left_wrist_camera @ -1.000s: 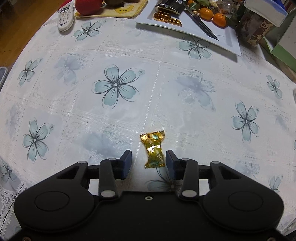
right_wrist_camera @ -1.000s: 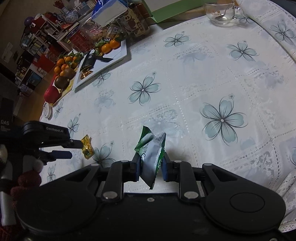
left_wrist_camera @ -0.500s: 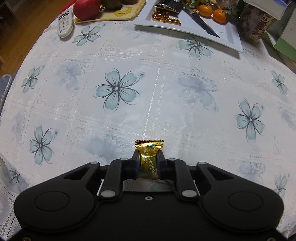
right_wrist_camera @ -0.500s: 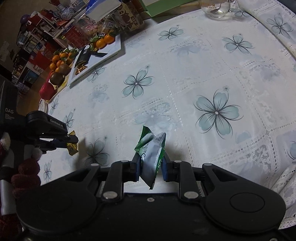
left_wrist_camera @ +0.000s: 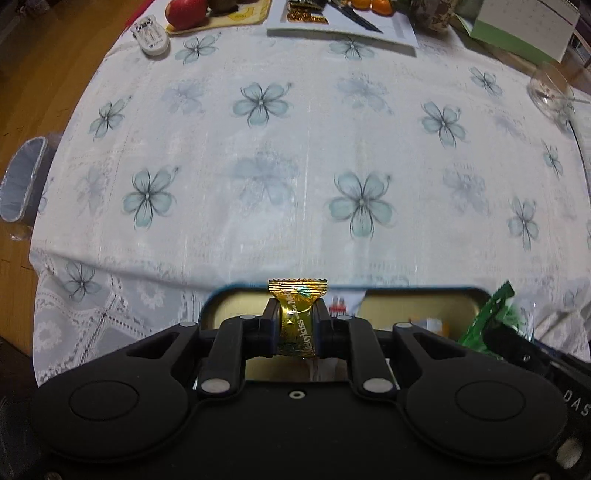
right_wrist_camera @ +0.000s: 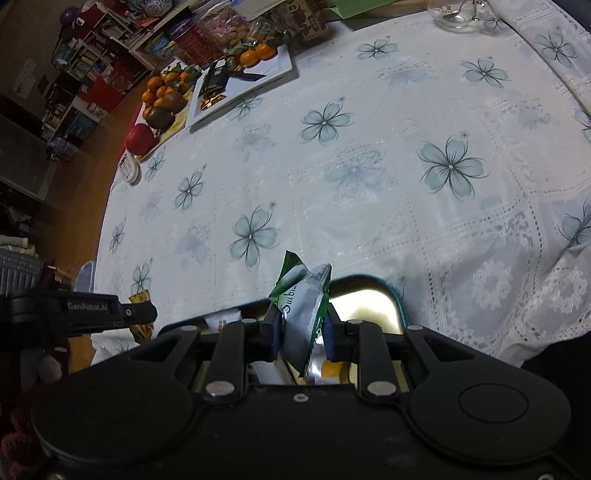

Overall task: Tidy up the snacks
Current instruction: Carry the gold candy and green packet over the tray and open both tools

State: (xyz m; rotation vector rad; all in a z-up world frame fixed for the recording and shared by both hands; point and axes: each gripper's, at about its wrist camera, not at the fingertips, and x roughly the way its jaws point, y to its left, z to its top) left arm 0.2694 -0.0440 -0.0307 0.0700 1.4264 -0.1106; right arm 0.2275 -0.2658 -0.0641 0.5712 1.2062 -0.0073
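My left gripper (left_wrist_camera: 296, 325) is shut on a gold-wrapped candy (left_wrist_camera: 297, 317), held upright above the near edge of an open tin (left_wrist_camera: 236, 297) with a gold inside and a teal rim. The tin holds a few small packets, mostly hidden by the gripper body. My right gripper (right_wrist_camera: 303, 328) is shut on a green and white snack packet (right_wrist_camera: 304, 310), over the same tin (right_wrist_camera: 373, 295). In the right wrist view the left gripper (right_wrist_camera: 142, 314) shows at the left with the candy (right_wrist_camera: 140, 297). The green packet (left_wrist_camera: 487, 314) also shows at the lower right of the left wrist view.
The table wears a white cloth with blue flowers (left_wrist_camera: 295, 147). At its far edge lie a white plate with snacks and oranges (left_wrist_camera: 340, 26), a fruit tray with a red apple (left_wrist_camera: 184, 13), a remote control (left_wrist_camera: 151, 35), a green box (left_wrist_camera: 517, 33) and a glass cup (left_wrist_camera: 550, 88).
The left gripper closed on the candy, lifted it off the cloth and carried it back over the tin. The right gripper, still holding the green packet, also came back over the tin.
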